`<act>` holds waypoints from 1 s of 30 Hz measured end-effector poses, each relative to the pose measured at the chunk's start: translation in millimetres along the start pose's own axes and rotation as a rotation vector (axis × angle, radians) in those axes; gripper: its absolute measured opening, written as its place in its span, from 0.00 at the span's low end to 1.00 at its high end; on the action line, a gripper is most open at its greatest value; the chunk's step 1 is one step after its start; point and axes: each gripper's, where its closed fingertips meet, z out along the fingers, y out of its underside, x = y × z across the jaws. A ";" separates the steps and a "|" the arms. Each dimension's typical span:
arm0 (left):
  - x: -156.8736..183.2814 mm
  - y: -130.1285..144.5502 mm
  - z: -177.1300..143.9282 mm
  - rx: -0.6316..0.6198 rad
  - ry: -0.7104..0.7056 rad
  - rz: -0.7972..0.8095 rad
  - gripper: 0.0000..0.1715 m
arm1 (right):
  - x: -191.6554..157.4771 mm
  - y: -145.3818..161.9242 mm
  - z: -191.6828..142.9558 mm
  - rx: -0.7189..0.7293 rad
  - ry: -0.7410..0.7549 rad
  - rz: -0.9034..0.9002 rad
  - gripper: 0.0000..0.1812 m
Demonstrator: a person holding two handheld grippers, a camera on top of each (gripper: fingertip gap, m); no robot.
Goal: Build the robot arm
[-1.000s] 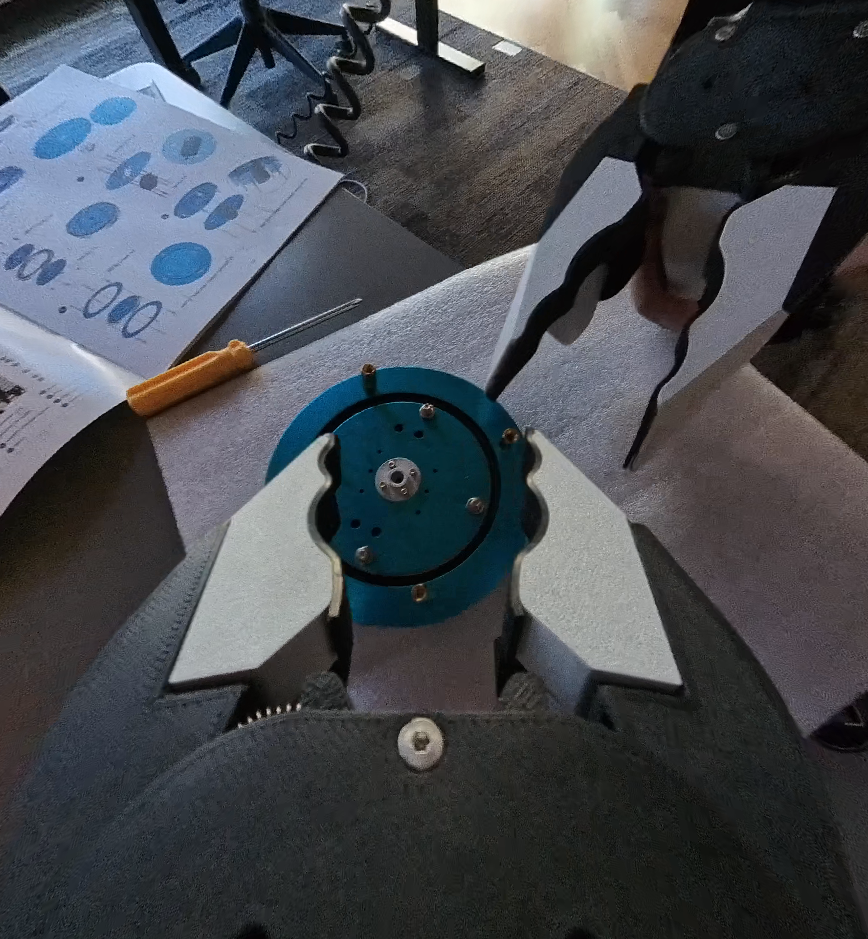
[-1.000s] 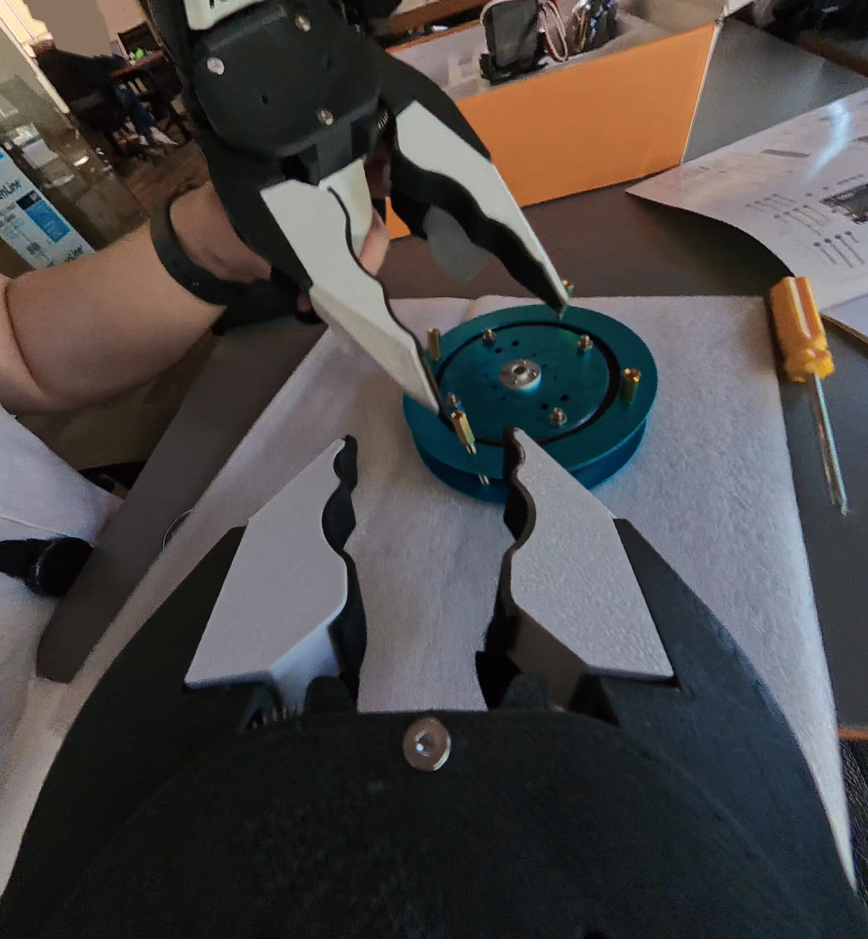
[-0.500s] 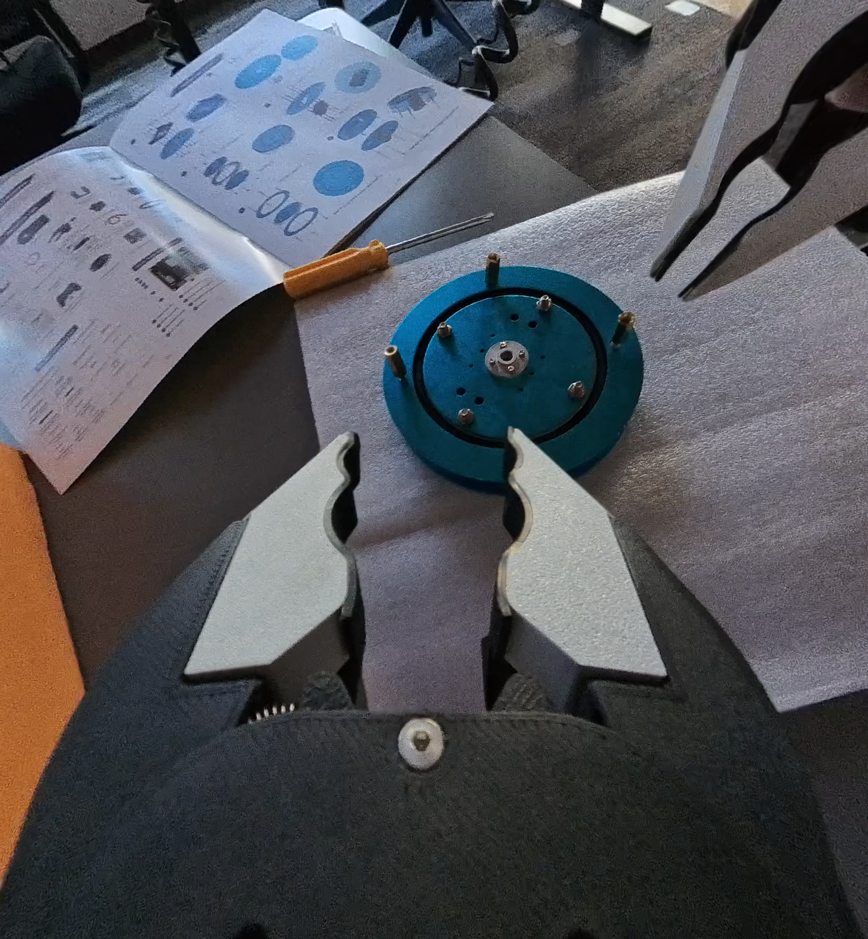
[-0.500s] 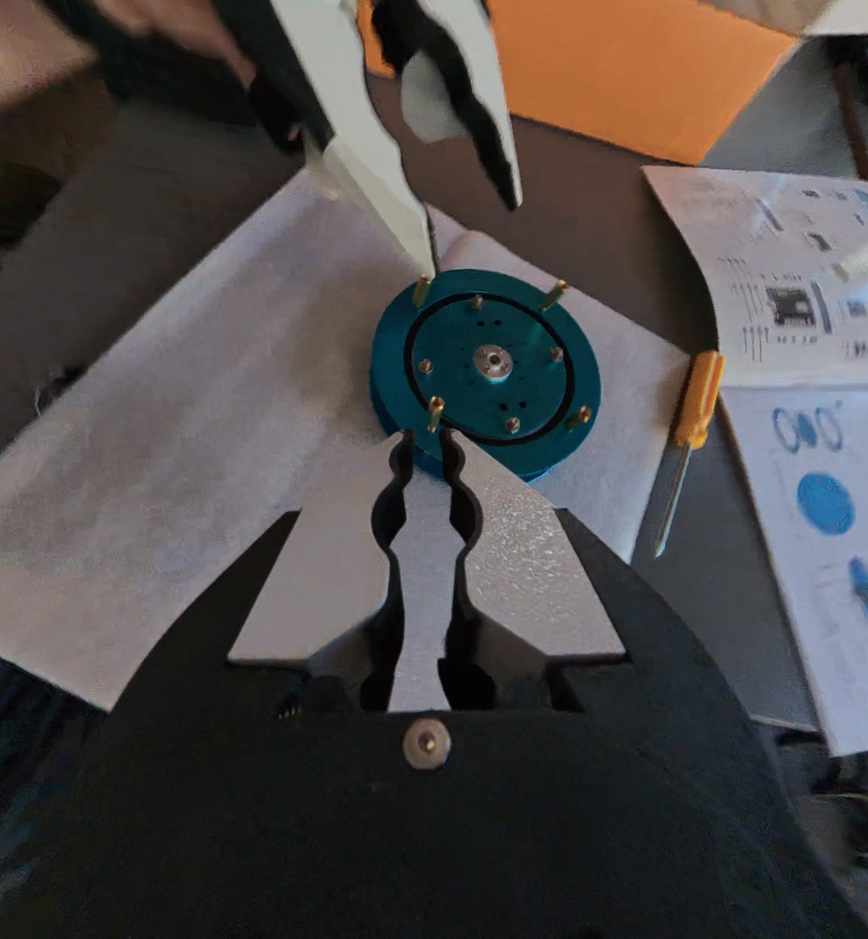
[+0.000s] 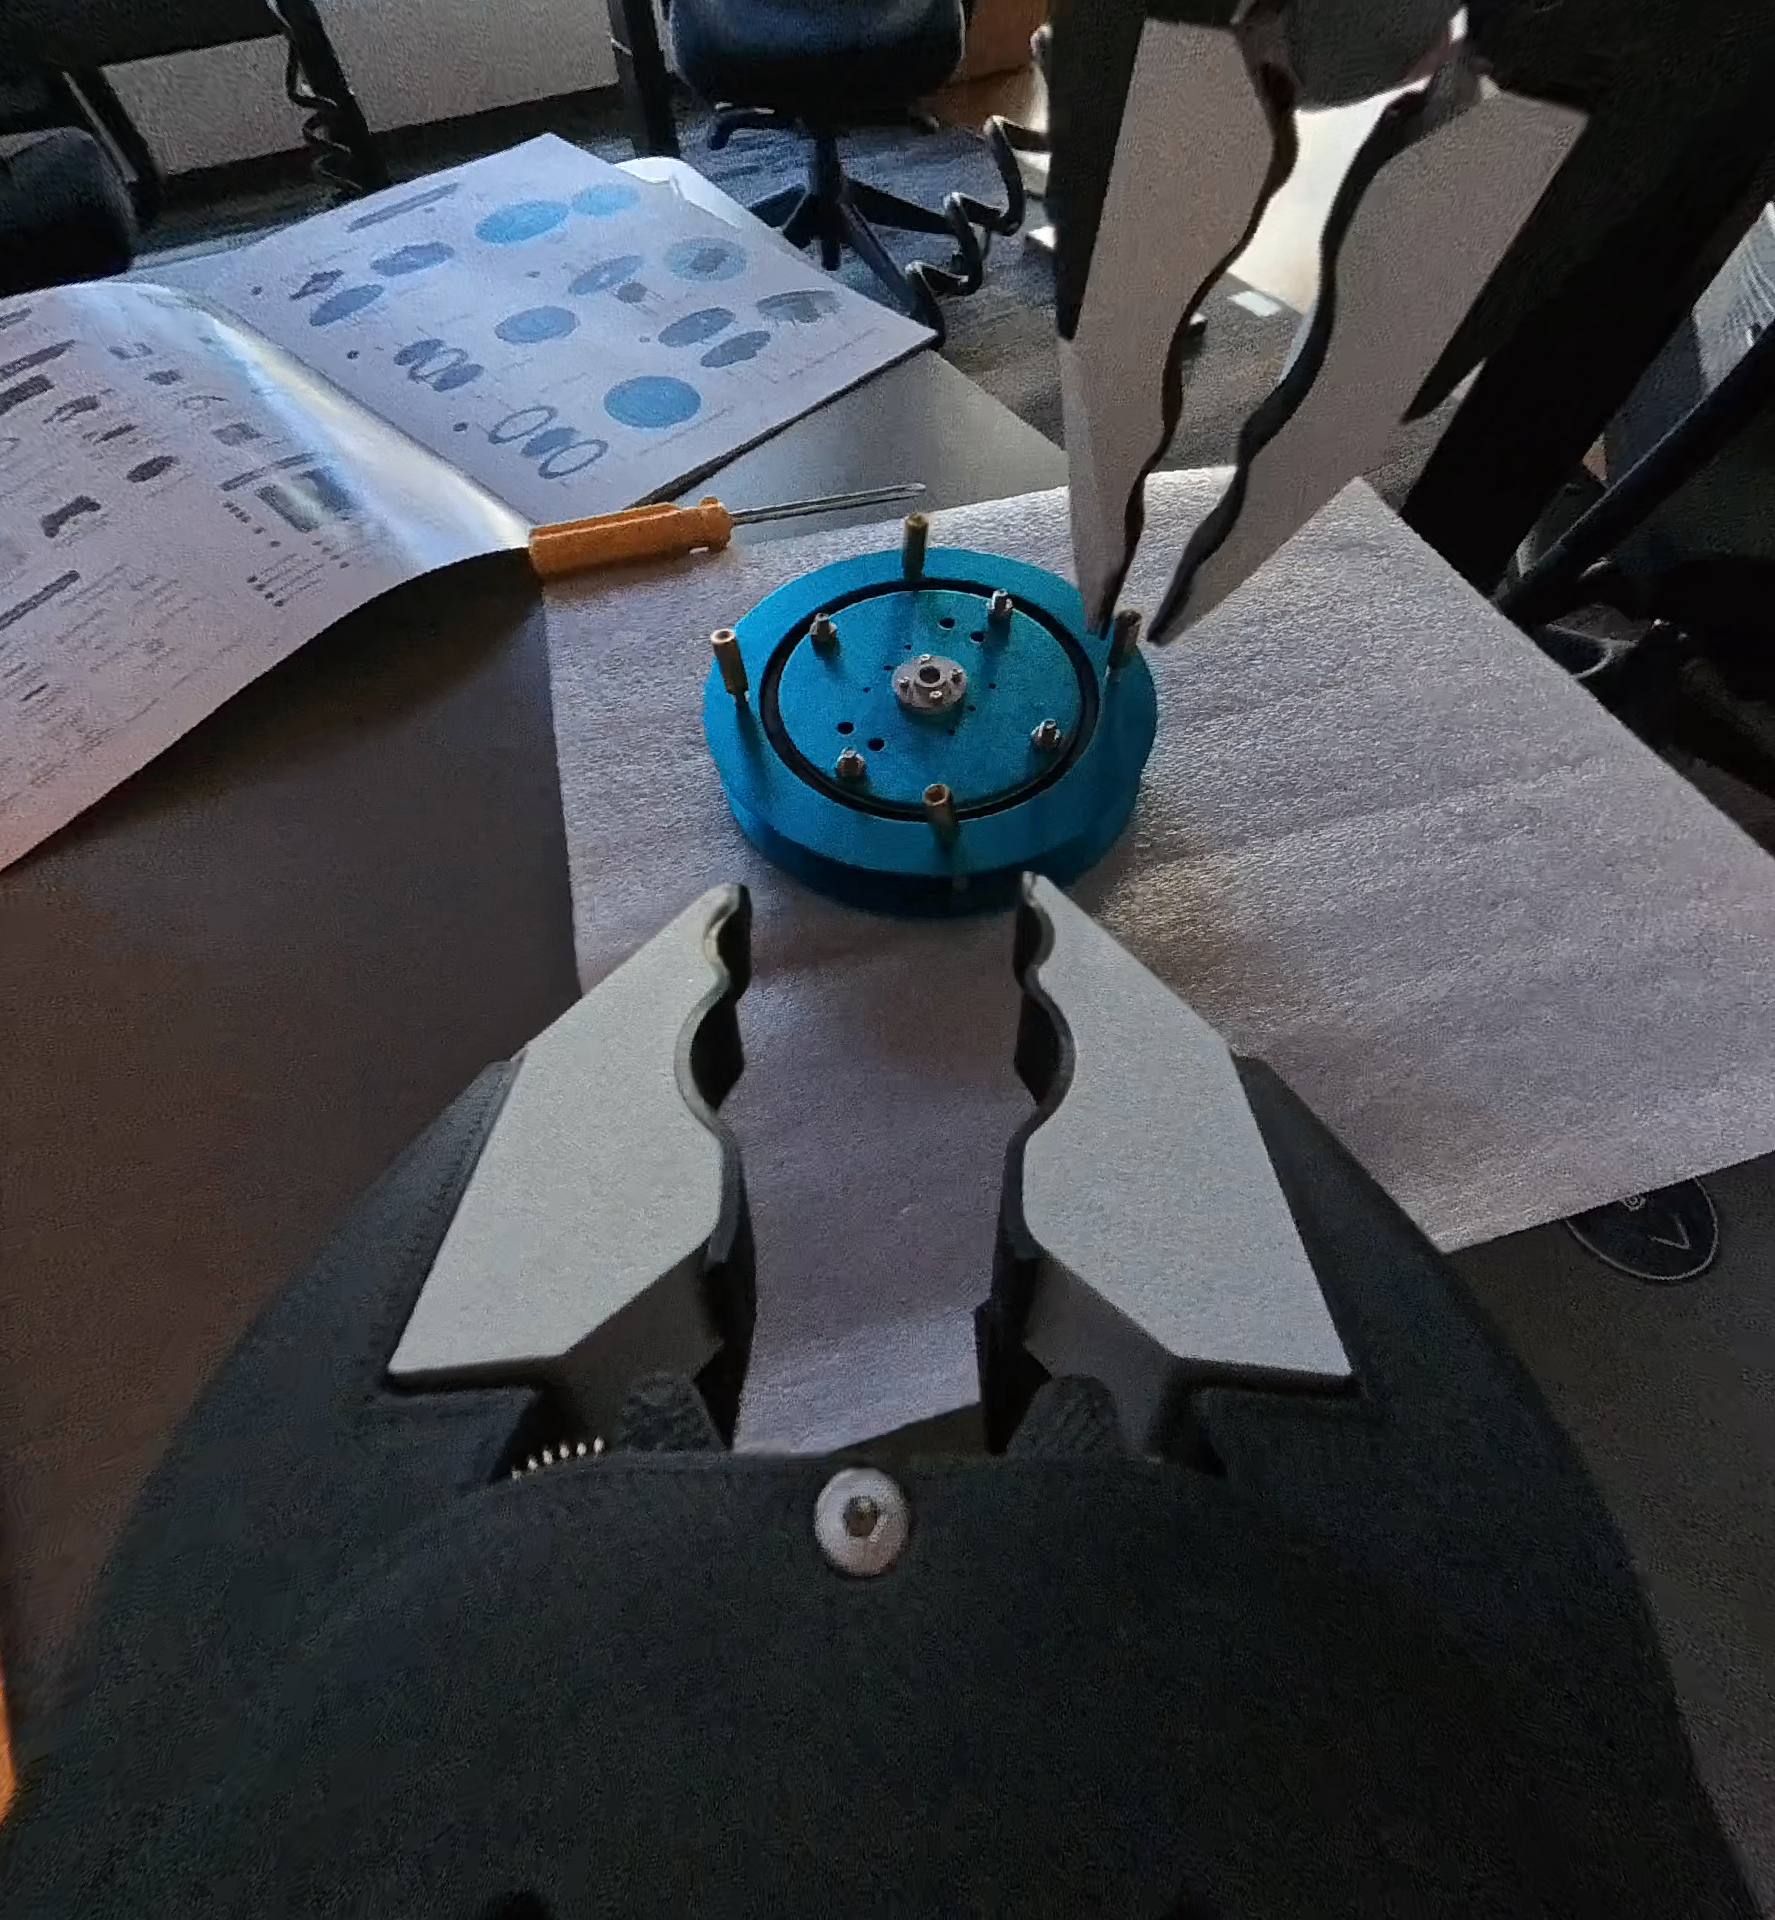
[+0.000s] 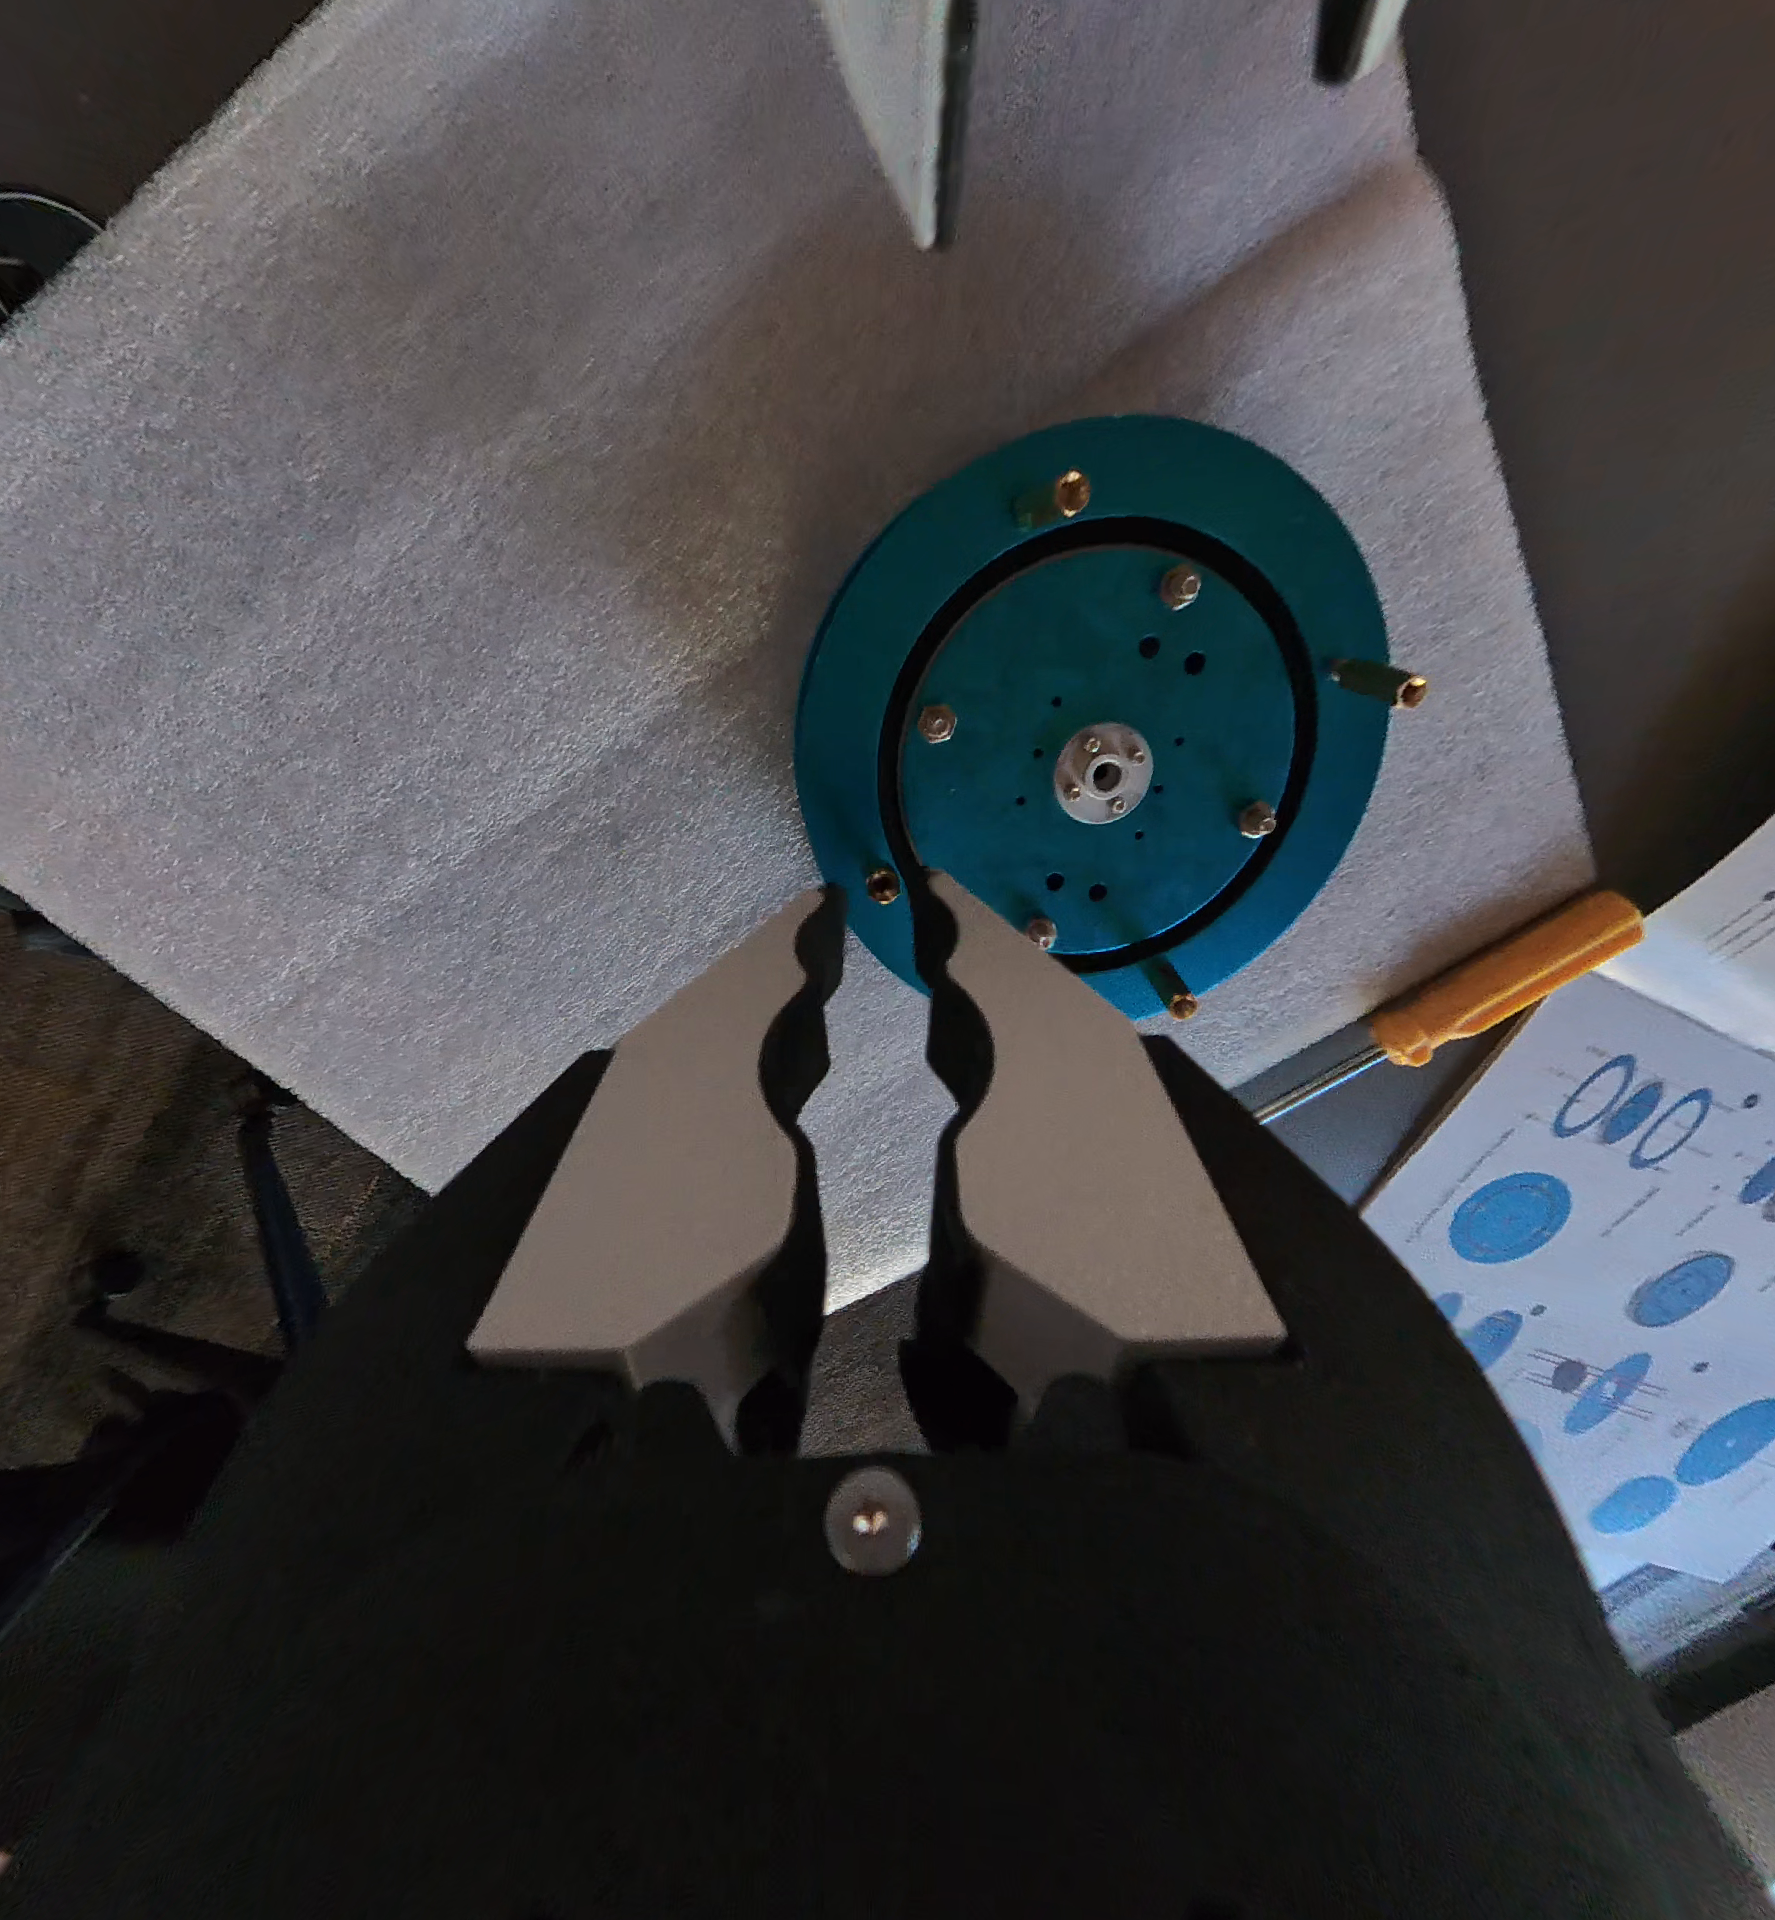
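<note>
We log a blue disc (image 5: pixel 930 717) with upright brass standoffs lying flat on a white foam sheet (image 5: pixel 1382 852); an orange-handled screwdriver (image 5: pixel 628 538) lies at the disc's 10 o'clock beside an open manual (image 5: pixel 270 436). Our left gripper (image 5: pixel 878 904) sits low at the disc's 6 o'clock, jaws wide apart and empty, tips just short of the rim. Our right gripper (image 6: pixel 878 888) points down from above, jaws narrowly parted around one brass standoff (image 6: pixel 882 884) at the rim; we cannot tell whether they touch it
</note>
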 end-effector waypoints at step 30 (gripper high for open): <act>24.8 2.0 48.5 -0.046 0.081 0.093 0.02 | 1.3 8.0 3.3 -0.013 -0.033 0.500 0.03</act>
